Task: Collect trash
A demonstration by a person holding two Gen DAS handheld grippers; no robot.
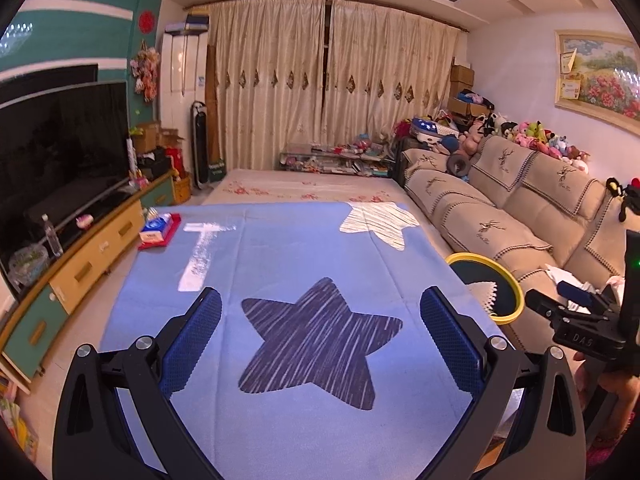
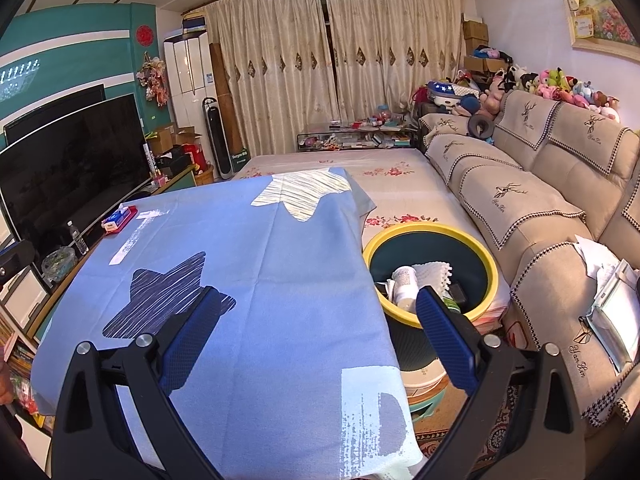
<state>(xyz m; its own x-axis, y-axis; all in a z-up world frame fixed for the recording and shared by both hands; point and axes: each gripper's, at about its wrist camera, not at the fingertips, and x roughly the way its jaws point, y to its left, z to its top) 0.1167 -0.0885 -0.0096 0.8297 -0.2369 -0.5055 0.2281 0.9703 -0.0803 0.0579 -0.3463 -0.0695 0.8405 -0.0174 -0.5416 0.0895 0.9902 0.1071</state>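
A round bin with a yellow rim point(image 2: 494, 276) stands right of the table, between it and the sofa; it also shows in the left wrist view point(image 1: 516, 292). Inside it lie a white bottle point(image 2: 406, 284), a white crumpled napkin point(image 2: 434, 272) and a dark item. My left gripper point(image 1: 320, 312) is open and empty above the table's blue cloth point(image 1: 288, 248), over a dark star. My right gripper point(image 2: 318, 308) is open and empty over the table's right edge, just left of the bin. The right gripper also shows in the left wrist view point(image 1: 576, 312).
A red tray with a tissue pack point(image 1: 158, 230) sits at the table's far left corner. A beige sofa point(image 2: 540, 216) with papers point(image 2: 612, 304) runs along the right. A TV point(image 1: 60, 148) on a low cabinet stands on the left. A covered bed point(image 2: 340, 168) lies beyond.
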